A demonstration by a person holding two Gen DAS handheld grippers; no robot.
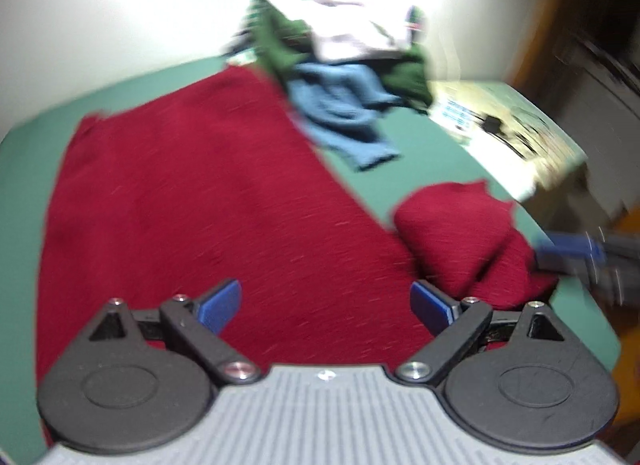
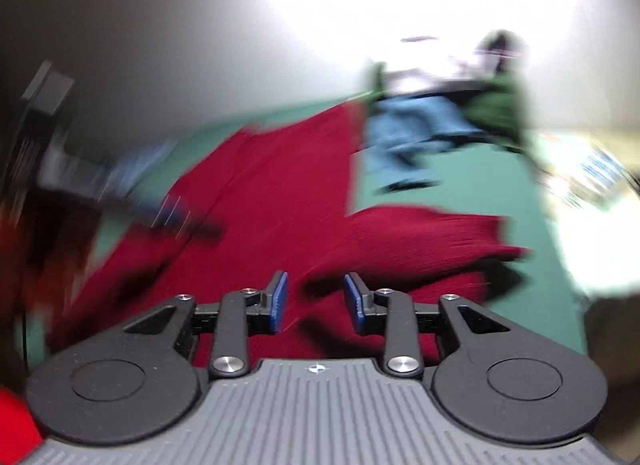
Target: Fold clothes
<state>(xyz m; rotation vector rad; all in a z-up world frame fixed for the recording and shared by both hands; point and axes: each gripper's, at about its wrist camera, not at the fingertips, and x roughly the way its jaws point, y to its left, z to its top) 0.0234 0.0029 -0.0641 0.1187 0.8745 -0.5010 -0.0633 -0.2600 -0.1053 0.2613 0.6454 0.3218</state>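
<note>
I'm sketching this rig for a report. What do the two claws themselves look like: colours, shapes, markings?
Both look alike. The left claw and right claw each have two blue pads on black linkage arms with silver screws. The arms pivot from round black discs, each with an oval recess. Between the discs sits a grey ribbed body with a small round emblem. No cables or sleeves show.
</note>
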